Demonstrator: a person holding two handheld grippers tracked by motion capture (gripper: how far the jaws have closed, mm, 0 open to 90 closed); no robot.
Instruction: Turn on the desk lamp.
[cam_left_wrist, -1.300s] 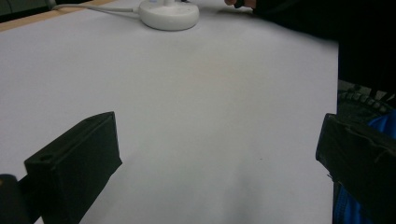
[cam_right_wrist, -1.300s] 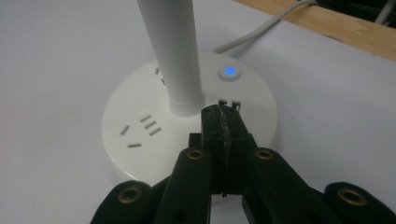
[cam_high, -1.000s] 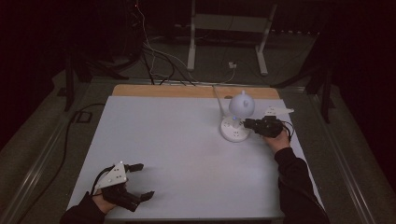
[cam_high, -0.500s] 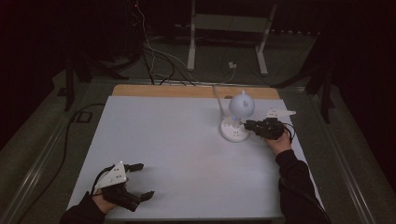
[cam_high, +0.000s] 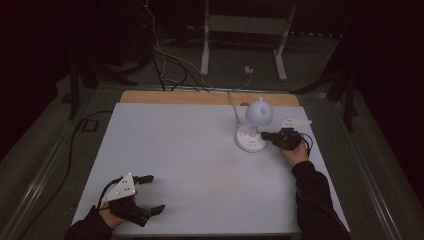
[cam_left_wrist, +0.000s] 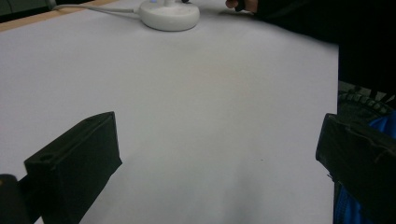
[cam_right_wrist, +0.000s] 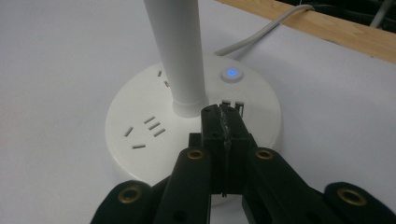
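A white desk lamp stands at the table's right, with a round base (cam_high: 246, 143) and a globe head (cam_high: 258, 113). Its base (cam_right_wrist: 140, 126) carries socket slots, a lit blue button (cam_right_wrist: 230, 73) and a white stem (cam_right_wrist: 177, 51). My right gripper (cam_right_wrist: 223, 112) is shut with nothing in it. Its tips hover over the base's top just behind the stem, near two small ports; contact cannot be told. From above, this right gripper (cam_high: 263, 135) points left at the lamp. My left gripper (cam_high: 155, 193) rests open at the near left, its jaws wide apart over bare table (cam_left_wrist: 217, 163).
The lamp's white cable (cam_right_wrist: 261, 35) runs back over the wooden table edge (cam_right_wrist: 327, 28). The white tabletop (cam_high: 190, 150) stretches between the two grippers. Cables and a metal stand (cam_high: 240, 30) sit on the dark floor beyond the table.
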